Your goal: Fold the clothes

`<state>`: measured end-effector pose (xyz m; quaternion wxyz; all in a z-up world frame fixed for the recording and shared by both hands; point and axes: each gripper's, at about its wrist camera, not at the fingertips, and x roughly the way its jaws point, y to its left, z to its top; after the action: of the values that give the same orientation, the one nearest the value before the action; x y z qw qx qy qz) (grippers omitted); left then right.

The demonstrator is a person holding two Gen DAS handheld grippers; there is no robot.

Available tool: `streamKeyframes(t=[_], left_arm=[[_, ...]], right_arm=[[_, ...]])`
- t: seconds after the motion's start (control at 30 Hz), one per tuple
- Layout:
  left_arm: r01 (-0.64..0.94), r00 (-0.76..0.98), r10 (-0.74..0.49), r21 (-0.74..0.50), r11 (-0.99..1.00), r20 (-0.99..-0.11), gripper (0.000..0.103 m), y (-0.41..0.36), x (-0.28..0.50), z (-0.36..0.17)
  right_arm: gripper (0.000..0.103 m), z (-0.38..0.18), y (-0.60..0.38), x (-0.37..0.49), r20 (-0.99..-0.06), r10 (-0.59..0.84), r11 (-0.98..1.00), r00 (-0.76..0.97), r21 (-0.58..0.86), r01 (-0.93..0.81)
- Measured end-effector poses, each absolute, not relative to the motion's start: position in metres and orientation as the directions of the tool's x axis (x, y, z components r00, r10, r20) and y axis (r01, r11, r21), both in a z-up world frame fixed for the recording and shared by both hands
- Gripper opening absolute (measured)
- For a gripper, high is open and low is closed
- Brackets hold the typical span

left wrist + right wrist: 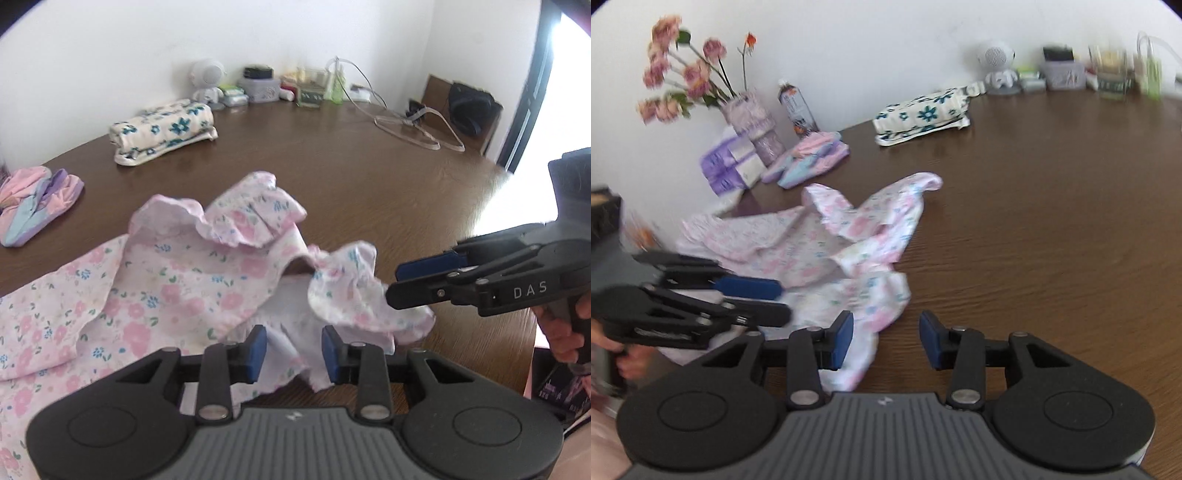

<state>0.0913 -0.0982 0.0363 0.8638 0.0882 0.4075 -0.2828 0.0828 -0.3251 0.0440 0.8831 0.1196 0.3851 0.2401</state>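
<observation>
Left wrist view: left gripper (294, 347) has its jaws apart, loose pink floral garment (155, 284) between them, crumpled on the near side of the brown table (351, 162). Right wrist view: right gripper (886, 339) gapes open too, hem beside its left pad, nothing pinched.

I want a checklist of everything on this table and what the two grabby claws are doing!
Surface: dark brown wooden table, bare on the far right.
Job's things: pink floral frilly garment, crumpled and unfolded; folded cream cloth with blue flowers; pastel pink-purple bundle.
Clutter: white round-headed figurine, grey box, bottle, pink flowers in a vase.
Grippers: left gripper open, fabric between pads; right gripper open, over the garment's edge.
Cables: pale cord looped near the wall.
Surroundings: white wall, bright doorway at right.
</observation>
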Motion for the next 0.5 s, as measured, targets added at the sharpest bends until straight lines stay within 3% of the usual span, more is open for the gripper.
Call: streamKeyframes(t=[0.03, 0.13, 0.2, 0.27, 0.5], left_arm=[[0.567, 0.504, -0.416, -0.074, 0.820, -0.757, 0.023, -0.099, 0.091, 0.034], [0.582, 0.499, -0.412, -0.057, 0.811, -0.762, 0.023, -0.101, 0.090, 0.027], [0.586, 0.498, -0.411, -0.054, 0.809, -0.764, 0.022, -0.102, 0.089, 0.025], [0.592, 0.492, -0.425, -0.066, 0.803, -0.760, 0.023, -0.102, 0.088, 0.025], [0.577, 0.527, -0.450, -0.086, 0.812, -0.721, 0.025, -0.087, 0.085, 0.037]], right_arm=[[0.041, 0.044, -0.321, 0.082, -0.627, 0.514, 0.857, 0.585, 0.390, -0.335], [0.033, 0.038, -0.306, 0.083, -0.655, 0.511, 0.860, 0.557, 0.383, -0.338], [0.015, 0.034, -0.300, 0.084, -0.669, 0.511, 0.859, 0.540, 0.384, -0.339], [0.004, 0.033, -0.296, 0.081, -0.675, 0.497, 0.866, 0.546, 0.348, -0.358], [0.002, 0.042, -0.298, 0.079, -0.700, 0.357, 0.917, 0.618, 0.136, -0.375]])
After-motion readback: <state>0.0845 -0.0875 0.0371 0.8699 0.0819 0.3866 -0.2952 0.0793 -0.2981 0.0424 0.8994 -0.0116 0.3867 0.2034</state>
